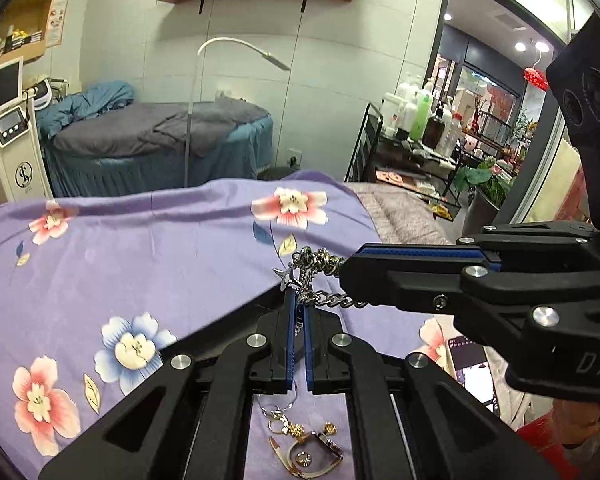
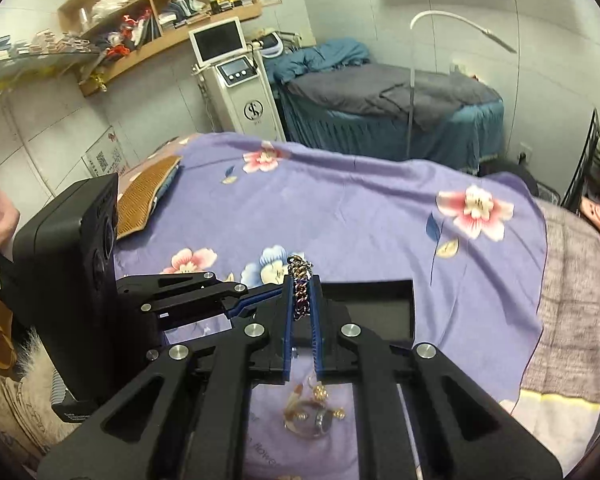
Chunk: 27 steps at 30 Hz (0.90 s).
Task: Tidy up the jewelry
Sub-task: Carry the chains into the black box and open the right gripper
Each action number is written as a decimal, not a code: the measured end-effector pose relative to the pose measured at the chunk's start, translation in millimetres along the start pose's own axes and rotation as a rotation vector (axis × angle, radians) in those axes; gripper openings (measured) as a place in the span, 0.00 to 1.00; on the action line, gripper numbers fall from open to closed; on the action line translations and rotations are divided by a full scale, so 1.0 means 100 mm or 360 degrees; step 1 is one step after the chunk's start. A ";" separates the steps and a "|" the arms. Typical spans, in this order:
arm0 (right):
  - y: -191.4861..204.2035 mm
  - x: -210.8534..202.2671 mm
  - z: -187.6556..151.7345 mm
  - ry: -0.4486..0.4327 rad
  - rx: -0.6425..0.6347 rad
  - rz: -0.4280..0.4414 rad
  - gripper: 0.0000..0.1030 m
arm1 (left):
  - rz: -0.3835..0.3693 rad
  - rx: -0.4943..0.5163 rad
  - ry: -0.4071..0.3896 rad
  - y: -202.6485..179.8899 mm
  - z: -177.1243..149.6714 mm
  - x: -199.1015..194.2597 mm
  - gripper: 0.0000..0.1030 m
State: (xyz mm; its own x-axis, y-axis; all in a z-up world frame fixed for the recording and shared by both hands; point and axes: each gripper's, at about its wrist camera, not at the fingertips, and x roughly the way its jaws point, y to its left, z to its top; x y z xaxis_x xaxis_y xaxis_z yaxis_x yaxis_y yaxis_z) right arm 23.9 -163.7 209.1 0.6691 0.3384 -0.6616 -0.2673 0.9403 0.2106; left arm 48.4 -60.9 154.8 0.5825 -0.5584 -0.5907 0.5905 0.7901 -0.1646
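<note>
Both grippers hold one tangled bunch of silver chains (image 1: 314,276) above the purple flowered sheet. My left gripper (image 1: 299,300) is shut on a thin chain with a star charm (image 1: 286,278). My right gripper (image 2: 301,292) is shut on the thick curb chain (image 2: 300,286); it enters the left wrist view (image 1: 346,276) from the right. A pile of loose jewelry (image 1: 300,444) with gold earrings, rings and a cream-strap watch lies on the sheet under the grippers, also in the right wrist view (image 2: 312,412). A black tray (image 2: 380,308) lies just beyond.
The purple flowered sheet (image 1: 140,260) covers a bed. A phone (image 1: 472,376) lies at the right. A grey blanket (image 2: 572,300) lies at the bed's right end. A second bed (image 1: 160,140), a beauty machine (image 2: 240,80), a floor lamp and a bottle rack (image 1: 420,120) stand behind.
</note>
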 end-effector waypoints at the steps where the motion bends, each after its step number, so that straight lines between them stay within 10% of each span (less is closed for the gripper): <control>1: 0.02 -0.04 0.05 -0.0018 -0.0009 0.0002 0.08 | 0.0003 -0.0001 -0.0019 0.01 0.05 -0.05 0.04; 14: -0.02 0.18 0.29 -0.0014 0.0014 -0.0013 0.08 | 0.0100 0.0021 -0.0041 0.18 0.27 0.00 0.04; 27: -0.30 1.35 -0.09 0.0308 0.0165 -0.0050 0.08 | 0.0194 -0.0101 0.0316 0.65 -0.22 0.86 0.04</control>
State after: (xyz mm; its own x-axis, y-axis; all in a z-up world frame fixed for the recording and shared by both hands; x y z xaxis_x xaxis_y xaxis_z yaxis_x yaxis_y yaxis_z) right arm 116.1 -146.3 107.5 0.5277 0.3048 -0.7929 -0.1689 0.9524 0.2538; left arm 124.4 -52.1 75.4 0.5222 -0.4021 -0.7521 0.4827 0.8664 -0.1281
